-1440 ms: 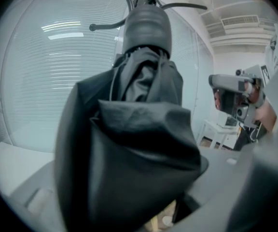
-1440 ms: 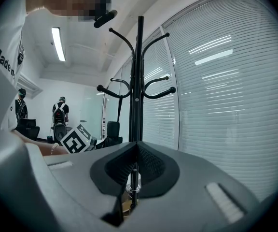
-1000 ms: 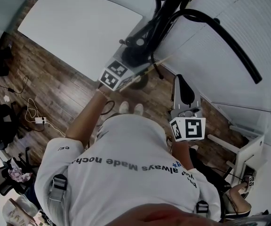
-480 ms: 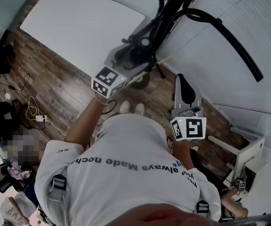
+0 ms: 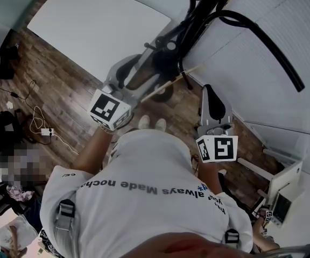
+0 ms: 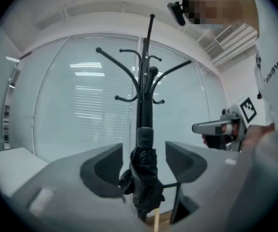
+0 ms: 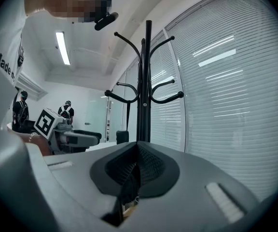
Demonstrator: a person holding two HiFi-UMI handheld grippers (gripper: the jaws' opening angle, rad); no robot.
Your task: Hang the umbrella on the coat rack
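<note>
A black coat rack (image 6: pixel 144 81) stands before the blinds, and a folded black umbrella (image 6: pixel 144 178) hangs against its pole. The umbrella's wooden end (image 5: pixel 168 83) points down. My left gripper (image 6: pixel 144 149) is level and short of the umbrella. Its jaws are closing, with the umbrella framed in the gap and neither pad touching it. From above, the left gripper (image 5: pixel 144 70) sits just left of the rack (image 5: pixel 198 15). My right gripper (image 7: pixel 138 146) is shut, level and aimed at the rack (image 7: pixel 144 81), with nothing seen held. It is right of the rack in the head view (image 5: pixel 210 93).
A white table (image 5: pixel 90 20) stands left of the rack and slatted blinds (image 5: pixel 262 90) run along the right. Cables (image 5: pixel 36 128) lie on the wooden floor. A white stand (image 5: pixel 281 179) is at the right. Two people (image 7: pixel 20 110) stand far off.
My left gripper has drawn back from the rack toward the lower left of the head view, leaving the umbrella hanging there. The right gripper has kept still.
</note>
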